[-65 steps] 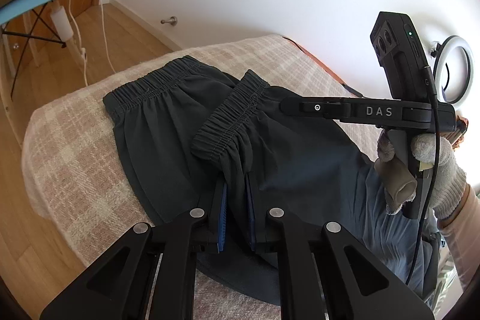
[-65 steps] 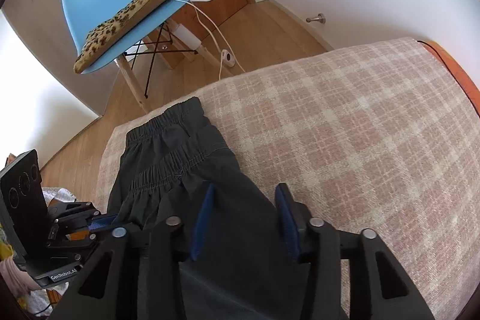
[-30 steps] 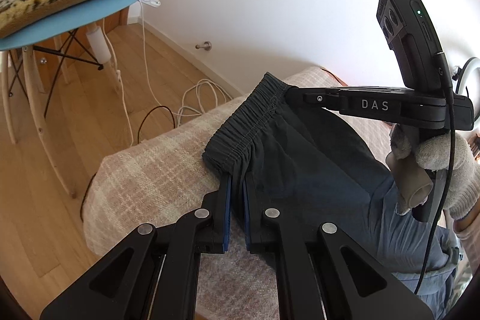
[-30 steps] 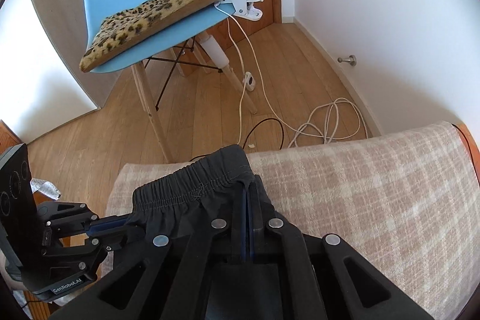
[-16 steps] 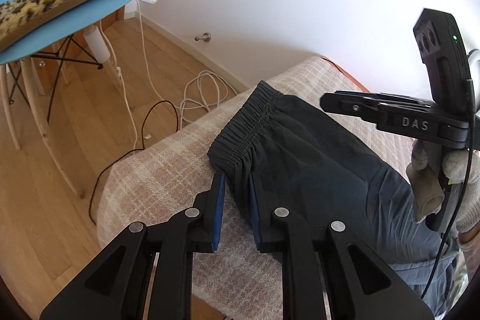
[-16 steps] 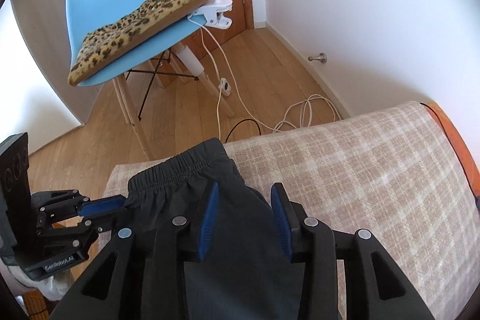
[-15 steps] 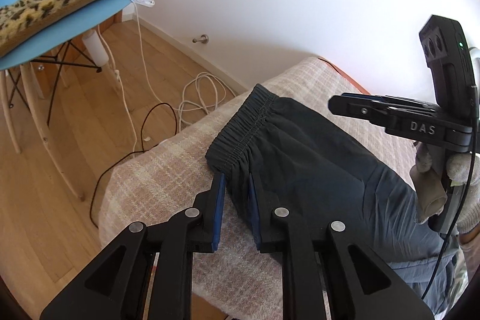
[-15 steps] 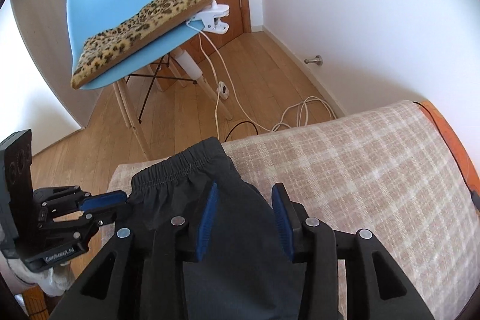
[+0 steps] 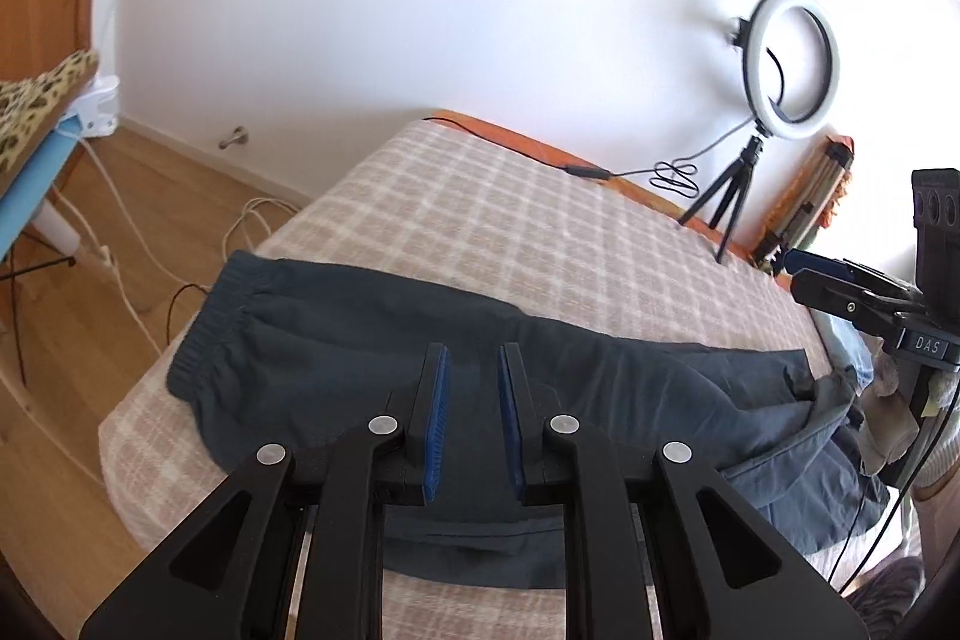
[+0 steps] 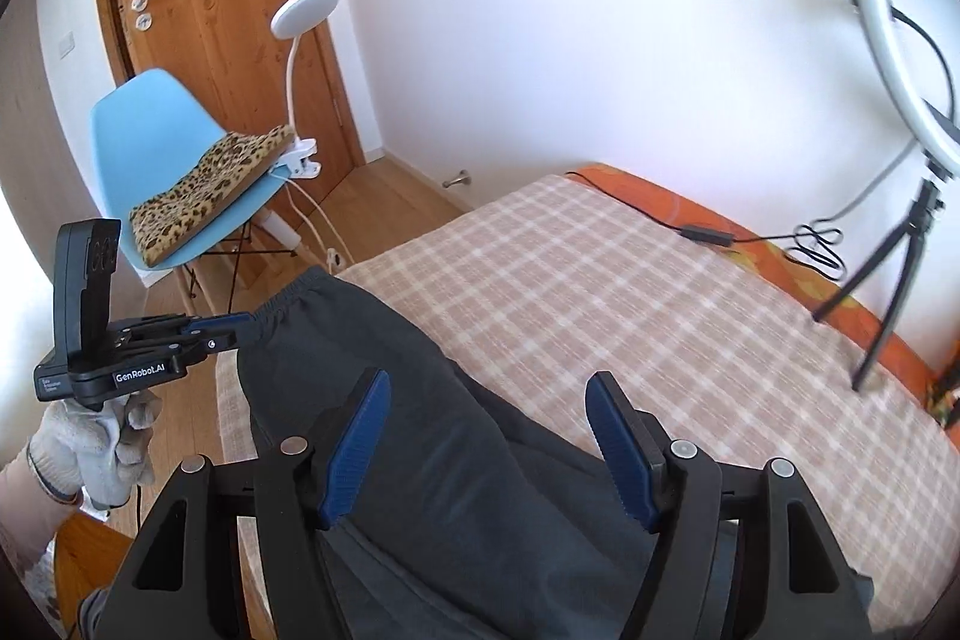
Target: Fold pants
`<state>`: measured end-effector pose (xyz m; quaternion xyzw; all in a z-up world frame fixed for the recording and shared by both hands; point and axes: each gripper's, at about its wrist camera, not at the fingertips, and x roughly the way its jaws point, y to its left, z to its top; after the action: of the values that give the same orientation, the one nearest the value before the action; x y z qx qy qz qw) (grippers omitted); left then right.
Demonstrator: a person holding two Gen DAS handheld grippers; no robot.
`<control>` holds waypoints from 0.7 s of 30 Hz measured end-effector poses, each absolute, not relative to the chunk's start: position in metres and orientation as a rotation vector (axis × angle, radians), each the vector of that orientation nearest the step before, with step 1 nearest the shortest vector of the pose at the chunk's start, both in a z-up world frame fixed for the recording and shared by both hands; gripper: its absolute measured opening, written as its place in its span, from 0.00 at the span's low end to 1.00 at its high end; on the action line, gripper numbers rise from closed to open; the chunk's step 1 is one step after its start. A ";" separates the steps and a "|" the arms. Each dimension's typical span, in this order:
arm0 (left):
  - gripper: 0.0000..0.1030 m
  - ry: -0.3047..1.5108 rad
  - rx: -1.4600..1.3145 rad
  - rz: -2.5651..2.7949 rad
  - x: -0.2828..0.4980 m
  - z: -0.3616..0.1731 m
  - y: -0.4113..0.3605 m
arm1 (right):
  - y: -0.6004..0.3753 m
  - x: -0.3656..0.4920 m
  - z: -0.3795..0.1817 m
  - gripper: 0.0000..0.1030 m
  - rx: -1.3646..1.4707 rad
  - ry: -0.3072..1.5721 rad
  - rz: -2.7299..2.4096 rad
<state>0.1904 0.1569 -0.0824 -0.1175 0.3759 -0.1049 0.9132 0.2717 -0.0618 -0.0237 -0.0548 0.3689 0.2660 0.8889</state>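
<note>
Dark pants (image 9: pixel 372 334) lie folded lengthwise on the plaid bed cover (image 9: pixel 510 220), waistband at the left end near the bed's corner. My left gripper (image 9: pixel 472 364) is open and empty, just above the pants' middle. My right gripper (image 10: pixel 487 388) is wide open and empty, above the pants (image 10: pixel 432 460) nearer the legs. In the right wrist view my left gripper (image 10: pixel 243 325) shows at the waistband. In the left wrist view my right gripper (image 9: pixel 804 274) shows at the far right, by the leg ends.
A ring light on a tripod (image 9: pixel 792 58) stands at the bed's far side with a cable (image 9: pixel 588 172) along the orange edge. A blue chair with a leopard cushion (image 10: pixel 180 160) and a clip lamp (image 10: pixel 303 10) stand on the wooden floor before a door.
Both grippers have let go of the waistband and opened wider. They have pulled back and swung right, so the views now show the bed and ring light. The pants lie flat.
</note>
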 end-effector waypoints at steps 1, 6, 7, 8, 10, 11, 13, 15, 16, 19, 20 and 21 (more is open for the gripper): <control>0.33 0.778 -0.227 -0.249 0.193 -0.079 0.146 | -0.081 0.261 -0.021 0.68 -0.097 0.765 0.527; 0.53 0.788 -0.188 -0.407 0.200 -0.069 0.091 | -0.181 0.210 -0.018 0.68 -0.025 0.777 0.337; 0.54 0.792 -0.173 -0.435 0.201 -0.068 0.079 | -0.201 0.201 -0.018 0.68 -0.015 0.783 0.288; 0.54 0.800 -0.163 -0.471 0.201 -0.067 0.068 | -0.222 0.193 -0.019 0.69 -0.003 0.792 0.237; 0.54 0.825 -0.156 -0.549 0.203 -0.069 0.047 | -0.260 0.180 -0.021 0.69 0.019 0.816 0.138; 0.54 0.839 -0.153 -0.583 0.204 -0.071 0.037 | -0.278 0.173 -0.023 0.69 0.034 0.828 0.095; 0.54 0.859 -0.136 -0.635 0.205 -0.074 0.018 | -0.310 0.164 -0.026 0.69 0.084 0.847 0.030; 0.54 0.876 -0.097 -0.681 0.203 -0.077 -0.002 | -0.338 0.156 -0.030 0.69 0.115 0.860 -0.029; 0.54 0.884 -0.071 -0.700 0.202 -0.078 -0.012 | -0.352 0.153 -0.031 0.69 0.128 0.863 -0.058; 0.54 0.928 0.009 -0.767 0.200 -0.086 -0.044 | -0.385 0.146 -0.041 0.69 0.187 0.890 -0.126; 0.54 0.947 0.027 -0.782 0.200 -0.089 -0.054 | -0.398 0.145 -0.045 0.69 0.214 0.898 -0.145; 0.57 0.967 0.041 -0.789 0.200 -0.092 -0.063 | -0.410 0.146 -0.049 0.70 0.246 0.907 -0.165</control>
<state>0.1998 -0.0631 -0.0924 0.0193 0.4528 -0.3692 0.8114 0.1455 -0.4096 -0.0490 0.1183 0.4365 -0.0795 0.8883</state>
